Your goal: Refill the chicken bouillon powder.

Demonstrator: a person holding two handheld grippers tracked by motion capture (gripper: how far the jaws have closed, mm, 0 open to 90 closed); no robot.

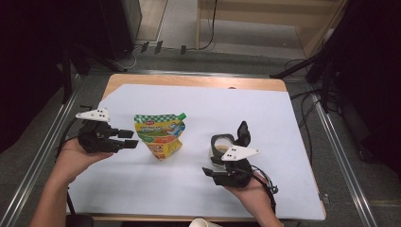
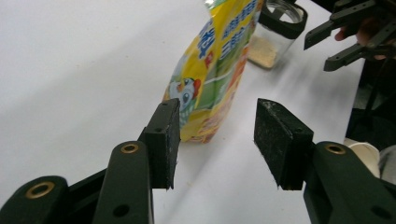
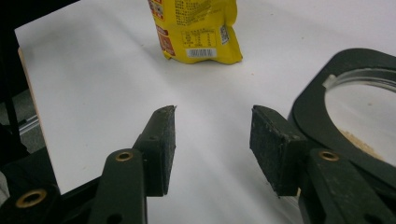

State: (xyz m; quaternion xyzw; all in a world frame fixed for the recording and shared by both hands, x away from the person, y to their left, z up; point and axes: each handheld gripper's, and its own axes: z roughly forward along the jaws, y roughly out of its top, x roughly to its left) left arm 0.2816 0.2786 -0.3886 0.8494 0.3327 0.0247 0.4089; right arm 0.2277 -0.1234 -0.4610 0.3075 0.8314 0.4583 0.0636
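The yellow pouch [image 2: 212, 70] is seen just ahead of the left gripper [image 2: 215, 140], untouched; its 2 jaws are spread, as are the right gripper [image 3: 212, 144] jaws.

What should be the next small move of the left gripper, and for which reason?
Probably ease the left gripper forward so its open jaws come around the lower edge of the yellow pouch. The pouch stands upright just ahead of the jaws, untouched, and the open-topped jar waits beside the right gripper, which is also open.
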